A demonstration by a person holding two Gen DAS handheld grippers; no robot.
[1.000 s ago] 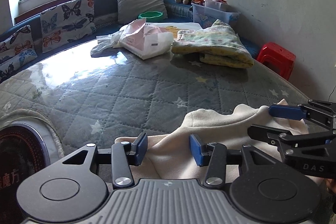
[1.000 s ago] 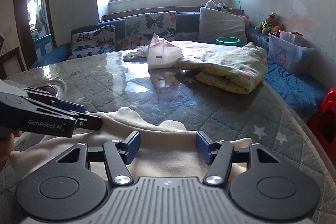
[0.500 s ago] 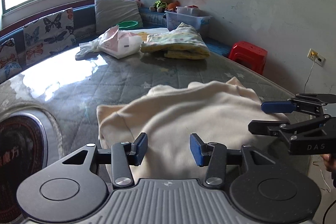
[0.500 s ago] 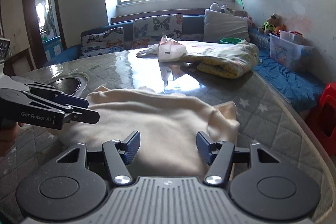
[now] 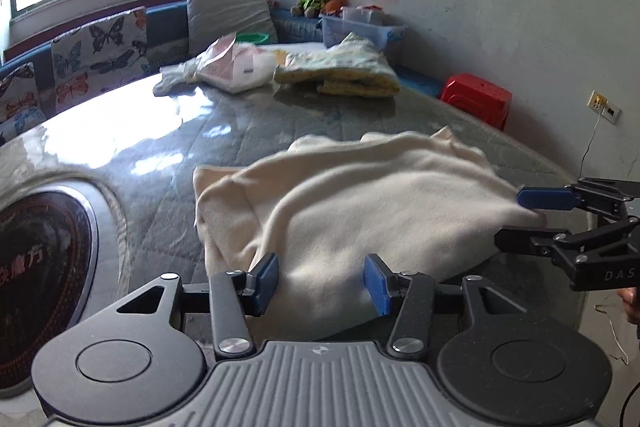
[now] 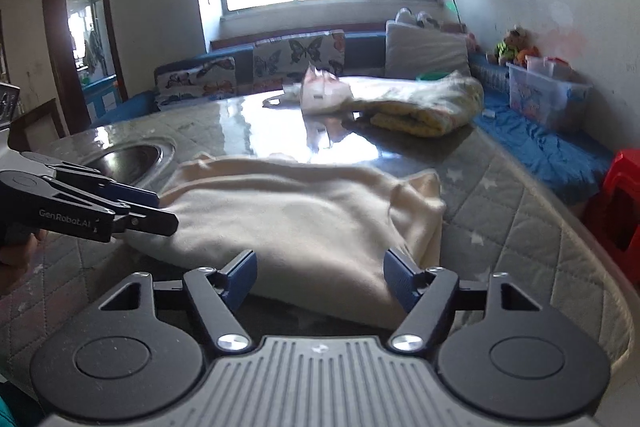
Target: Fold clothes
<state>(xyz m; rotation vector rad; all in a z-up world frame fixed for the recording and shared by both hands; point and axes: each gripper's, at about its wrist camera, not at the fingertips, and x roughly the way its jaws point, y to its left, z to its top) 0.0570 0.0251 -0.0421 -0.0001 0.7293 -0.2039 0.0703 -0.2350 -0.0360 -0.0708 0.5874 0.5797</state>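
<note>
A cream garment (image 5: 360, 195) lies in a thick, rumpled fold on the grey quilted table (image 5: 240, 131). My left gripper (image 5: 320, 279) is at its near left edge. Its jaws are opening a little, with cloth lying between the blue pads and no pad pressing it. My right gripper (image 6: 320, 279) is at the near right edge of the garment (image 6: 300, 211). Its jaws are opening wide and the cloth hem lies loose between them. From the side, the right gripper (image 5: 516, 219) and the left gripper (image 6: 156, 209) each have a corner of cloth at their tips.
A round hob (image 5: 40, 259) is set into the table at the left. A folded yellow blanket (image 5: 340, 71) and a plastic bag (image 5: 232, 67) lie at the far side. A red stool (image 5: 476, 99) stands beyond the table's curved right edge. Cushions line the bench under the window.
Both grippers have drawn back from the garment's collar to its near edge, so the whole garment now shows. The right jaws stand wider than before.
</note>
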